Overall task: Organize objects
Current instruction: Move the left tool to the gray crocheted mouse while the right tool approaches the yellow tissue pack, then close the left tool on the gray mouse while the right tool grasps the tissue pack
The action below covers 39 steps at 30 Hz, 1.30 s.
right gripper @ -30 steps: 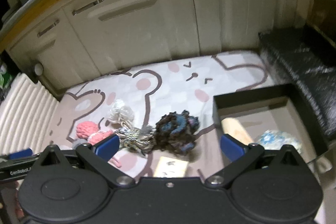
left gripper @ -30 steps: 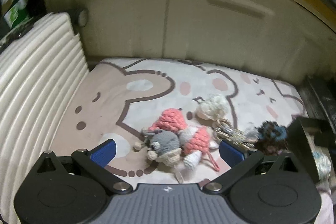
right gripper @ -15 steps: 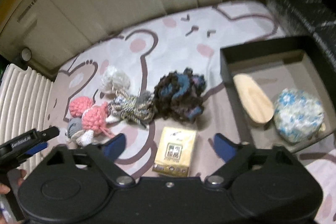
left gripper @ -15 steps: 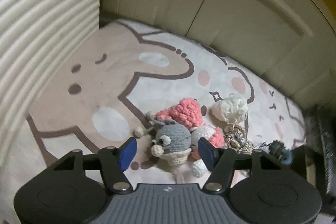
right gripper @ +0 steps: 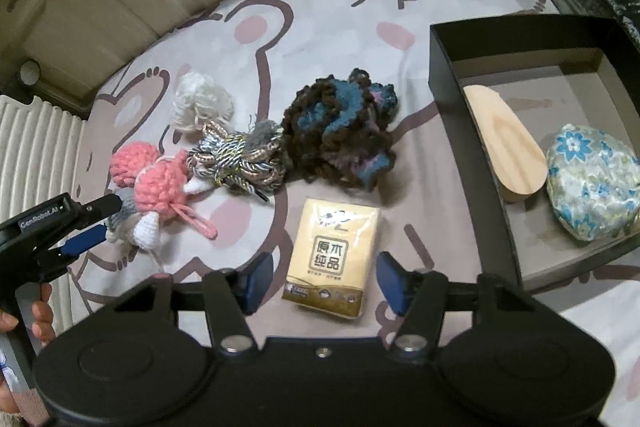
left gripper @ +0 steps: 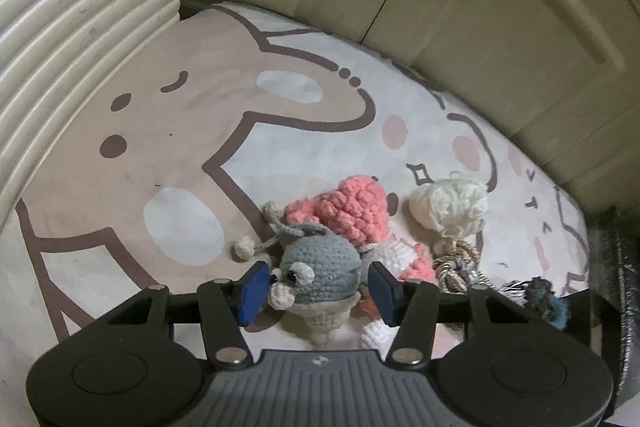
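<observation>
Grippers closing over toys and tissues on a cartoon mat [right gripper: 320, 11].

Left gripper [left gripper: 318, 287], marked "GenRobot.AI", narrows around the grey crochet head [left gripper: 320, 273], pads nearly touching. Right gripper [right gripper: 322, 281] narrows around the tissue pack [right gripper: 334, 257], printed "原木纯品", gaps either side.

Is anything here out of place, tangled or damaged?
Nothing looks damaged. The crochet doll, the cord bundle and the white tassel lie in one touching heap on the mat, while the box holds only two items.
</observation>
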Motion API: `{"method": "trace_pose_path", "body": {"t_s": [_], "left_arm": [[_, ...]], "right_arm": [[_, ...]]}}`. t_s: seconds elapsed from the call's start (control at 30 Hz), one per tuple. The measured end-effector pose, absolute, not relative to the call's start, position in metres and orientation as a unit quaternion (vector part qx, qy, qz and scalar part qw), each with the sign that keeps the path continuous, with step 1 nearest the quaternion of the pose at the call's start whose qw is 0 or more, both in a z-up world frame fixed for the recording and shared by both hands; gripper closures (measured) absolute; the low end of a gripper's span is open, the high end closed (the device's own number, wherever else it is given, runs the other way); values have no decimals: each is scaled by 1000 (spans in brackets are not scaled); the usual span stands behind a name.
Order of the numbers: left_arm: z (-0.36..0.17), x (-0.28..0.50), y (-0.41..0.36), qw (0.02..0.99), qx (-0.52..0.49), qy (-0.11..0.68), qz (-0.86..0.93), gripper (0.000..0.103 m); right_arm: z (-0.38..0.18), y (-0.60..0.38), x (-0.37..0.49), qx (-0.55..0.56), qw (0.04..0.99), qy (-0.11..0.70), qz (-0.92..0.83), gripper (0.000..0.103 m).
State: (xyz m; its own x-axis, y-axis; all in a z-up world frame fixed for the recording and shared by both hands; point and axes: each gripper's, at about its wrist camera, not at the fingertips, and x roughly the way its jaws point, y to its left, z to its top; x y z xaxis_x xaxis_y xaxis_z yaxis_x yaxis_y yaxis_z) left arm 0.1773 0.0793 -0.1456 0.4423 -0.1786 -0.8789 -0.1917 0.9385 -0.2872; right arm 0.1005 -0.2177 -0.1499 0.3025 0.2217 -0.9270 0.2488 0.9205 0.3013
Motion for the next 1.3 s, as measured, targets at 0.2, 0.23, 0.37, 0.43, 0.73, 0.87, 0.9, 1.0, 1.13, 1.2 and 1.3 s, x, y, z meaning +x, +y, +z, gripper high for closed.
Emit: {"method": "trace_pose_path", "body": {"t_s": [0.2, 0.23, 0.37, 0.43, 0.73, 0.87, 0.9, 1.0, 1.13, 1.2, 1.3], "left_arm": [[-156, 183, 73, 824, -169, 541, 17, 47], [-157, 184, 72, 824, -172, 540, 21, 47], [-159, 187, 69, 824, -180, 536, 33, 47], [-160, 188, 67, 825, -179, 535, 36, 46], [-161, 192, 63, 832, -150, 532, 48, 39], [-161, 193, 66, 828, -166, 535, 34, 51], [-161, 193, 67, 827, -171, 535, 28, 52], [-160, 192, 65, 826, -157, 540, 19, 52], [-157, 188, 64, 822, -136, 552, 7, 53], [-155, 185, 64, 821, -114, 559, 0, 53], [-152, 179, 66, 817, -88, 570, -7, 53]], "right_arm": [[-159, -211, 107, 194, 776, 600, -14, 46], [-160, -210, 108, 193, 775, 601, -17, 46], [-164, -207, 113, 187, 775, 602, -41, 48], [-165, -205, 115, 180, 777, 602, -48, 48], [-174, -191, 120, 102, 781, 614, -52, 43], [-176, -182, 120, 69, 779, 623, -20, 49], [-176, -178, 120, 52, 780, 623, -6, 49], [-174, -165, 115, 19, 778, 627, 39, 49], [-171, -150, 106, -31, 774, 627, 81, 49], [-170, -146, 103, -42, 772, 628, 90, 49], [-168, -145, 100, -47, 769, 630, 95, 49]]}}
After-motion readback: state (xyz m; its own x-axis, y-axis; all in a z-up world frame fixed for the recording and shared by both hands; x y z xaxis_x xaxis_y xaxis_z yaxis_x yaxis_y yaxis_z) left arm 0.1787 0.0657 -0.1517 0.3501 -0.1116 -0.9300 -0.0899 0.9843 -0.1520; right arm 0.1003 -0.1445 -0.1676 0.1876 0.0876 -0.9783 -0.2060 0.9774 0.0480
